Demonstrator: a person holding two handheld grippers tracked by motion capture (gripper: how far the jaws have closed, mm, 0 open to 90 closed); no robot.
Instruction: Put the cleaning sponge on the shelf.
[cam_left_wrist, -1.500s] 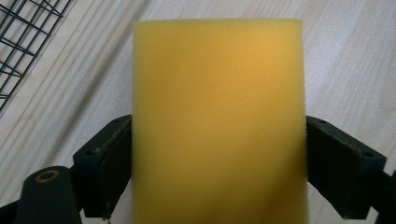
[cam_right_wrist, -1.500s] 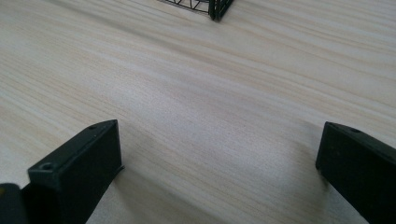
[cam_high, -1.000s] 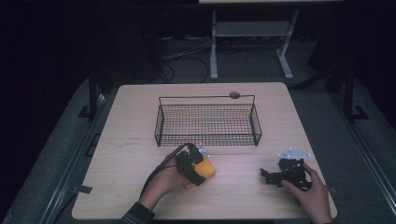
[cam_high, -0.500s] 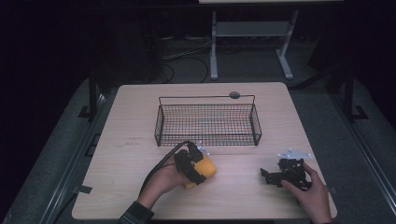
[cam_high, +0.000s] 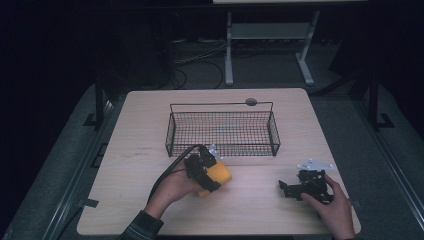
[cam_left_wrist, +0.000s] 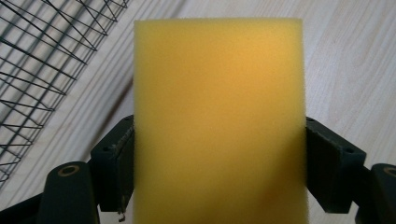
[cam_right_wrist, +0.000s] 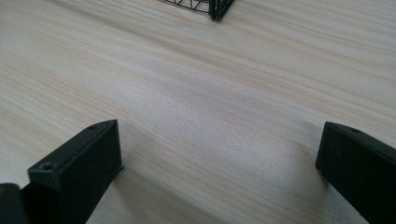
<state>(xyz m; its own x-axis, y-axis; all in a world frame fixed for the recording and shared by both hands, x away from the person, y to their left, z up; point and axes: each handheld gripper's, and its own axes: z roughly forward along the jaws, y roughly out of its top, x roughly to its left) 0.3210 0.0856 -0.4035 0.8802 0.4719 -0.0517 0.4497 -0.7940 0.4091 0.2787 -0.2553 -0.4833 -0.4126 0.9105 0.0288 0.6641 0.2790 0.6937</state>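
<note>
A yellow sponge block (cam_high: 218, 175) is held just above the wooden table (cam_high: 140, 130), in front of the black wire basket (cam_high: 222, 130). My left gripper (cam_high: 215, 172) is shut on it. In the left gripper view the sponge (cam_left_wrist: 219, 116) stands between both jaws, whose pads press its sides, and the basket mesh (cam_left_wrist: 42, 60) lies at the upper left. My right gripper (cam_high: 287, 189) rests low at the table's front right, held by a hand. In the right gripper view its jaws stand wide apart over bare wood, the right gripper (cam_right_wrist: 219, 158) open with nothing between the fingers.
A basket corner (cam_right_wrist: 217, 9) shows at the top of the right gripper view. A small round grommet (cam_high: 251, 102) sits on the table behind the basket. Beyond the table are a white stand (cam_high: 267, 45) and floor cables (cam_high: 195, 55).
My left hand has lifted the sponge a little, toward the basket. The right hand and its gripper have stayed where they were.
</note>
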